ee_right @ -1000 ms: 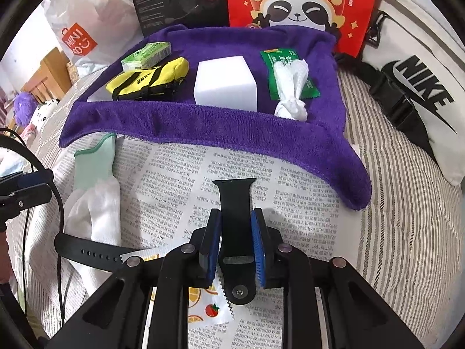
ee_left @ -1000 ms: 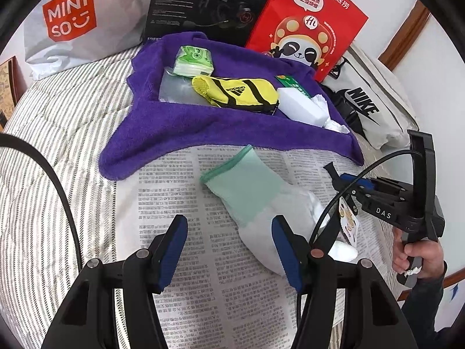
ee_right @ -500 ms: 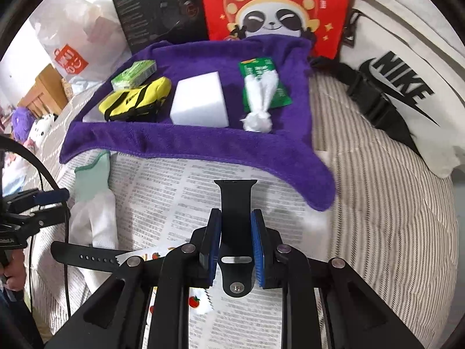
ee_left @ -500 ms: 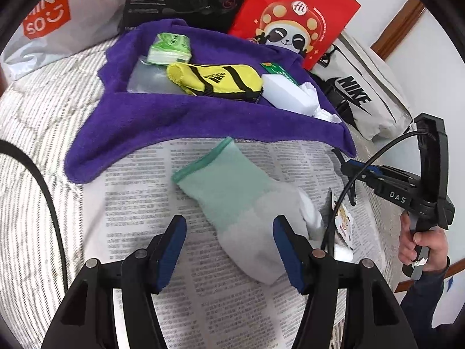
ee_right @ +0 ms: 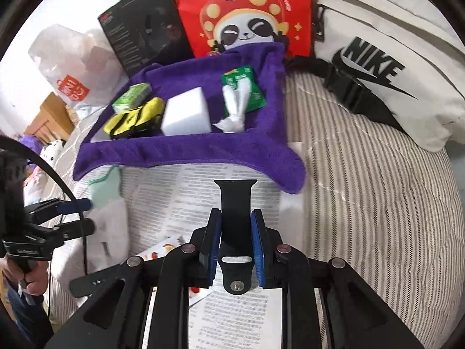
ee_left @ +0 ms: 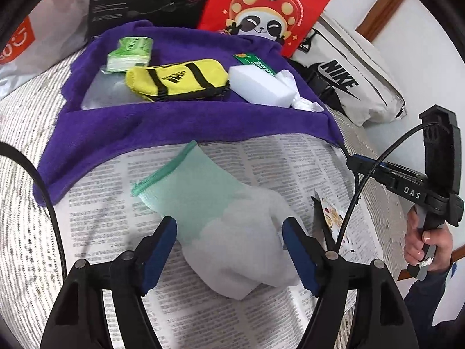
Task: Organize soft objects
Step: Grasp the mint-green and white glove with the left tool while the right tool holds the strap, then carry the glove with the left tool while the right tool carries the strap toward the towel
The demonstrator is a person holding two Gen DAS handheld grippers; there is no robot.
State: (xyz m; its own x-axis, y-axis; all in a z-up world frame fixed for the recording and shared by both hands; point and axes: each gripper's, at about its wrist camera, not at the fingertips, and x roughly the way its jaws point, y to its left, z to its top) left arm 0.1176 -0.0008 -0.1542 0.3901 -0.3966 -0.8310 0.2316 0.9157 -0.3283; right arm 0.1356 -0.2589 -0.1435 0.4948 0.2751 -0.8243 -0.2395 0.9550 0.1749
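left gripper (ee_left: 229, 250): we hold it with the fingers spread wide, straddling the white end of the glove; blue pads (ee_left: 162, 244) stand clear of the fabric on both sides, nothing clamped.
right gripper (ee_right: 234, 241): we have it clamped on the black watch strap (ee_right: 236, 203); both blue pads press the strap's edges, and the strap's wide end sticks out forward over the newspaper.
glove (ee_left: 221, 218): green cuff, white body, lying flat on the newspaper (ee_left: 261, 160) just in front of the towel's near edge; cuff points toward the towel.
towel (ee_left: 174, 122): purple, spread on the striped bedding (ee_right: 363, 189), near edge draped over the newspaper's far edge.
on towel: yellow pouch (ee_left: 180, 78) in the middle, green tissue pack (ee_left: 130, 52) behind it to the left, white sponge block (ee_left: 261, 87) to its right, crumpled white cloth (ee_right: 235, 107) lying across a green packet (ee_right: 247, 87).
snack wrapper (ee_left: 331, 215): on the newspaper just right of the glove, fruit print, partly hidden by our cable.
backdrop: red panda bag (ee_right: 247, 8), black box (ee_right: 145, 29) and white Nike bag (ee_right: 377, 58) behind the towel.
other strap piece (ee_right: 96, 282): black, with holes, beside the right gripper's left arm; we cannot tell whether it joins the clamped piece.
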